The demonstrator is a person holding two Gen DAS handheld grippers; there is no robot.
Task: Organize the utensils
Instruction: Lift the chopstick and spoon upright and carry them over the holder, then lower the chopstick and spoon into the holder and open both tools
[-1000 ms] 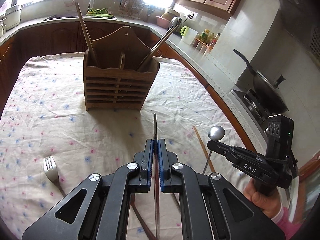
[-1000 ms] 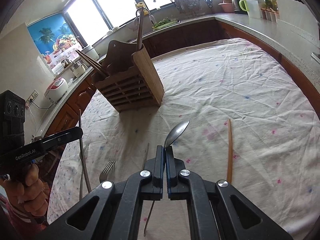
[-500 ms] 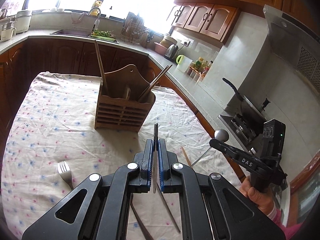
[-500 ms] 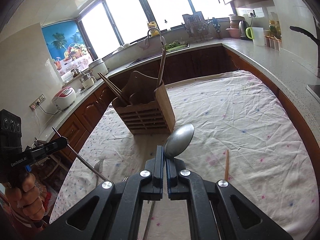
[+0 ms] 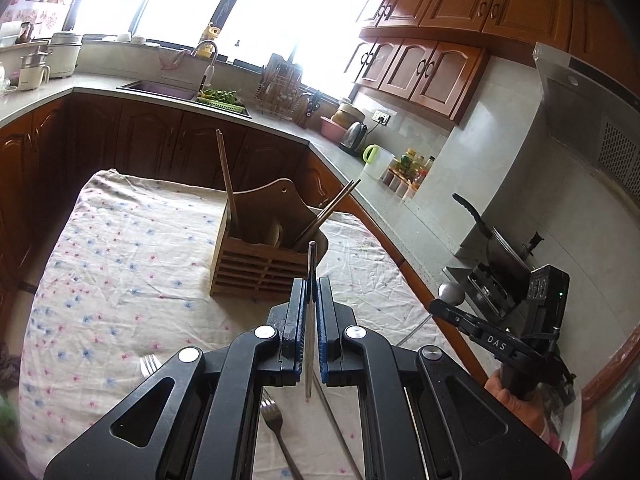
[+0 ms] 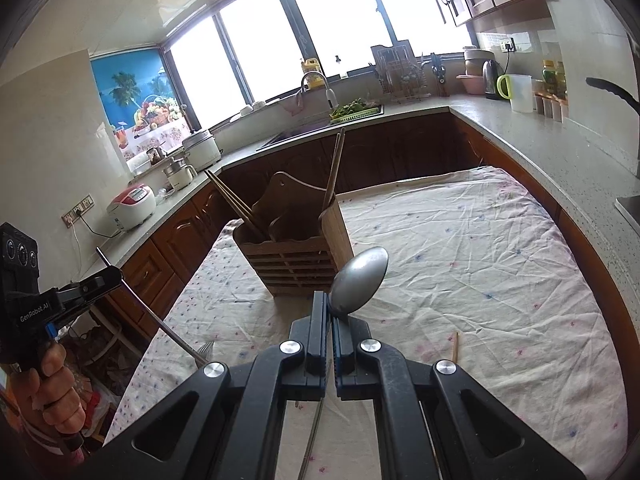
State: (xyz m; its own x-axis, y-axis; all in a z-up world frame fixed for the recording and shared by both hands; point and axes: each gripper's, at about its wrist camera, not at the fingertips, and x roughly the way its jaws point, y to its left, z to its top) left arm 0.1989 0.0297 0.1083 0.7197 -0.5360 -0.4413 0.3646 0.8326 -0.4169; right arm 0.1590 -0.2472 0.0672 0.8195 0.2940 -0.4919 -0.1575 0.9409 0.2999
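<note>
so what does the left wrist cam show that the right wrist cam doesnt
Only the left wrist view shows the range hood, the lidded pan on the stove, and the full heads of two forks on the cloth.

Only the right wrist view shows the tropical poster, the red rice cooker and a wooden chopstick lying on the cloth.

Both show the wooden utensil holder, the left gripper shut on a metal chopstick, and the right gripper shut on a spoon.

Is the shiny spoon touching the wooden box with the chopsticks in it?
Apart. In the right wrist view the spoon is pinched in the right gripper, with tablecloth showing between it and the wooden box.
</note>
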